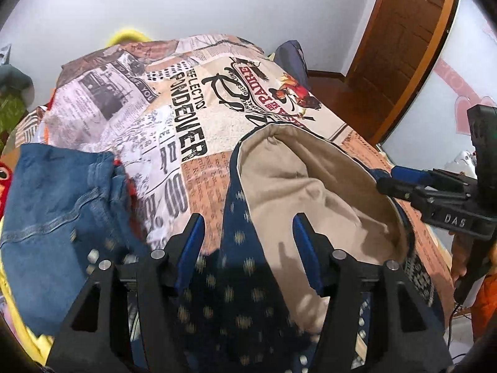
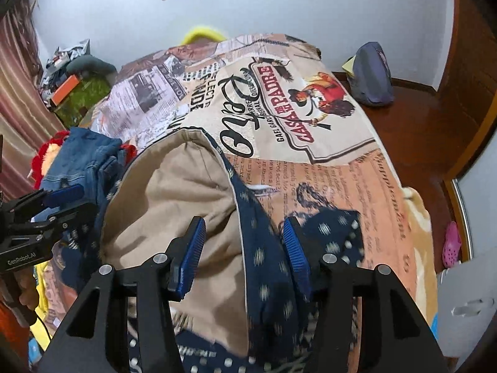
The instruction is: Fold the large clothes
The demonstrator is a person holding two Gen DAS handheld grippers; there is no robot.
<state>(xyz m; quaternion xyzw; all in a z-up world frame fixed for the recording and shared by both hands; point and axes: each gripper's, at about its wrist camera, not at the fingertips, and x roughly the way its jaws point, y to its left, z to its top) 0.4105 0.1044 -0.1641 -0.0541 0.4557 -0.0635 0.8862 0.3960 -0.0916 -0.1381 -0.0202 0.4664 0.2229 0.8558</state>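
Here the navy dotted garment (image 1: pixel 236 283) with tan lining (image 1: pixel 313 186) lies on the printed bedspread (image 1: pixel 186 108), its curved hem toward twelve o'clock. The left gripper (image 1: pixel 248 242) stands about half open above it, pads clear of the cloth; the right gripper (image 2: pixel 245 245) likewise, gripping nothing. Folded jeans (image 1: pixel 62 205) crowd the nine o'clock side. Bare bedspread stretches toward twelve and two o'clock.

Large navy garment with pale dot print and tan lining (image 1: pixel 310 192) (image 2: pixel 186 192), folded over, lining up, lying rumpled on patchwork-print bedspread.
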